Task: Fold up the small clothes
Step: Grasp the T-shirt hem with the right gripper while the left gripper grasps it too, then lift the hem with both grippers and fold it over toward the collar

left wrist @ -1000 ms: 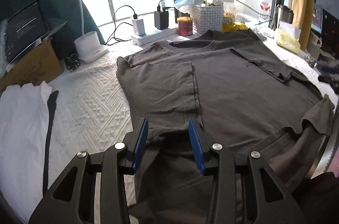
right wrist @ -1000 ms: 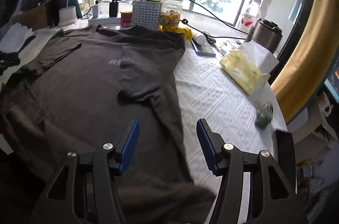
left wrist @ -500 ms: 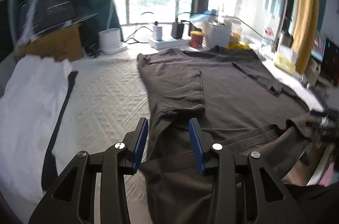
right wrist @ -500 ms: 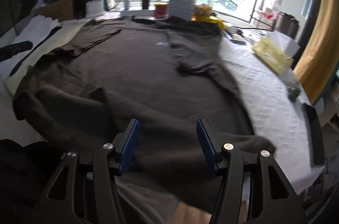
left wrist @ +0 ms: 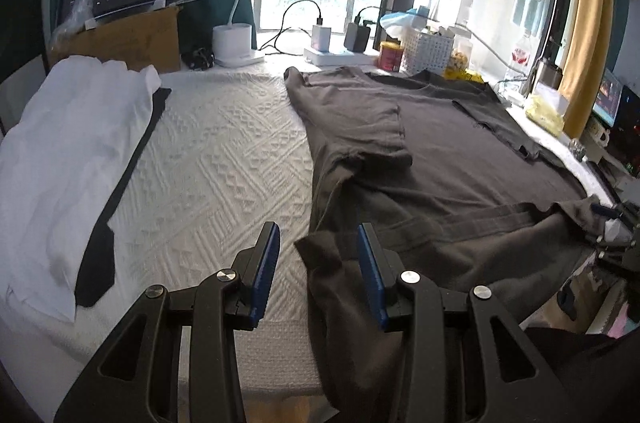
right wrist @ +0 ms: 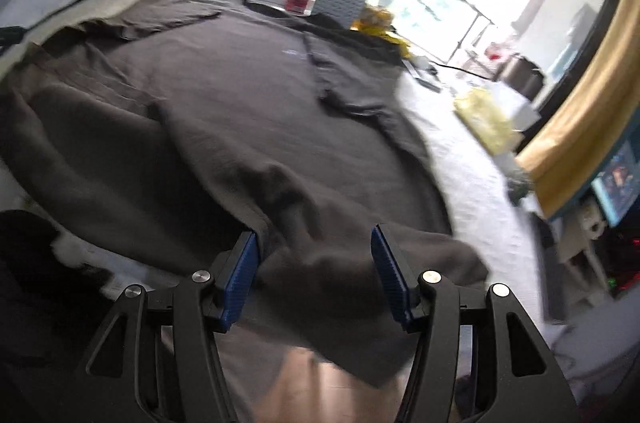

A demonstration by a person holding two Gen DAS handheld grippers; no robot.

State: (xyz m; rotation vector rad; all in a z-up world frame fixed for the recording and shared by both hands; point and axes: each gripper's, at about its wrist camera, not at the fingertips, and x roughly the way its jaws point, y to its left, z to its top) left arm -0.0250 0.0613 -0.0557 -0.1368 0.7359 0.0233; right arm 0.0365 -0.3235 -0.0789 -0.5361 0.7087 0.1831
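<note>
A big dark grey T-shirt (left wrist: 460, 159) lies spread out flat on a white bumpy bed cover (left wrist: 212, 159), with both short sleeves folded in over its front. Its bottom edge hangs a little over the near side of the bed. The left gripper (left wrist: 318, 255) is at the shirt's bottom left corner. Its blue pads are apart, and the corner of the cloth sits between them, but the pads do not squeeze it. The right gripper (right wrist: 316, 263) is at the bottom right part of the shirt. Its pads are wide apart too, with a bump of cloth between them, not pinched. A pile of white clothes (left wrist: 60, 159) with a black piece lies to the left, well apart from the shirt. Behind the shirt stand a white desk lamp (left wrist: 244, 3), a white basket (left wrist: 426, 53) and a red can (left wrist: 390, 55).
</note>
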